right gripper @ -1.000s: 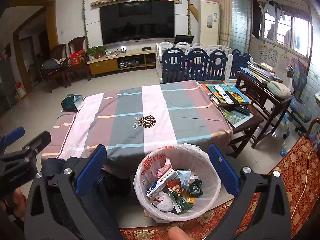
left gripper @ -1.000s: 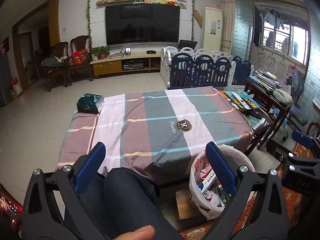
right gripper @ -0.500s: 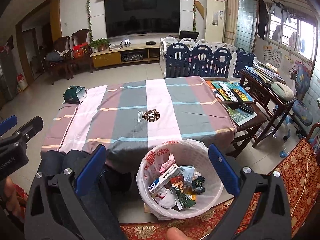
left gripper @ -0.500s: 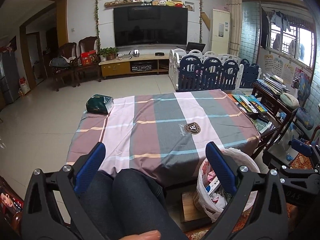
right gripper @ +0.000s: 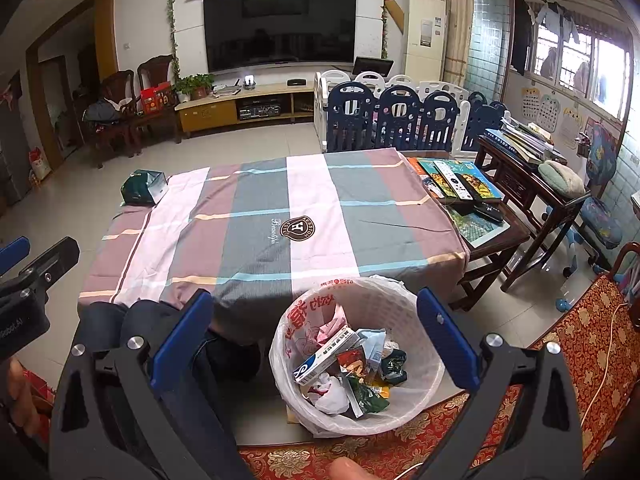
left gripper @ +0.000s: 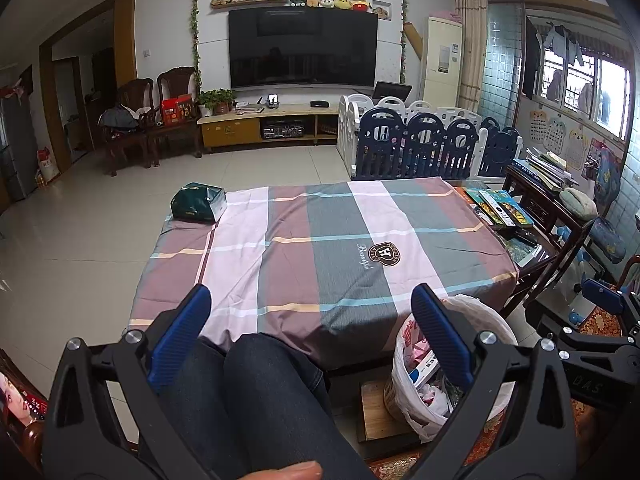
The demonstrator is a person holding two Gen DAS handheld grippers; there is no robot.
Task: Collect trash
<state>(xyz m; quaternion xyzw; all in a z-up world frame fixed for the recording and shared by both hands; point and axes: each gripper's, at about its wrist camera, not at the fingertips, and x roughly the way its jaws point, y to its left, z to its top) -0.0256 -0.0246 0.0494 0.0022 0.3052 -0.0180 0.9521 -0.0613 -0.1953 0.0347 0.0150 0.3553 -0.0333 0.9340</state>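
A white lined trash bin point(right gripper: 416, 312) stands on the floor in front of the table, holding a blue-and-white box point(right gripper: 326, 362), wrappers and crumpled paper. My right gripper point(right gripper: 314, 322) hangs open above the bin with nothing between its blue fingers. Over the person's knees point(left gripper: 256, 364), my left gripper point(left gripper: 310, 316) is open too and empty, with the bin point(left gripper: 494, 326) just to its right. On the table, a striped cloth point(left gripper: 320, 248) bears only a dark green tissue pack point(left gripper: 198, 202) at the far left corner.
Books and remotes point(right gripper: 460, 184) lie on a dark side table to the right of the cloth. A desk with books point(right gripper: 520, 140) stands further right. A blue-and-white playpen fence point(right gripper: 396, 116) is behind the table. A red patterned rug point(right gripper: 580, 340) covers the floor by the bin.
Both grippers have tilted up and drawn back a little, so the table and room sit lower in view. Both stay open and empty. The bin's contents are unchanged.
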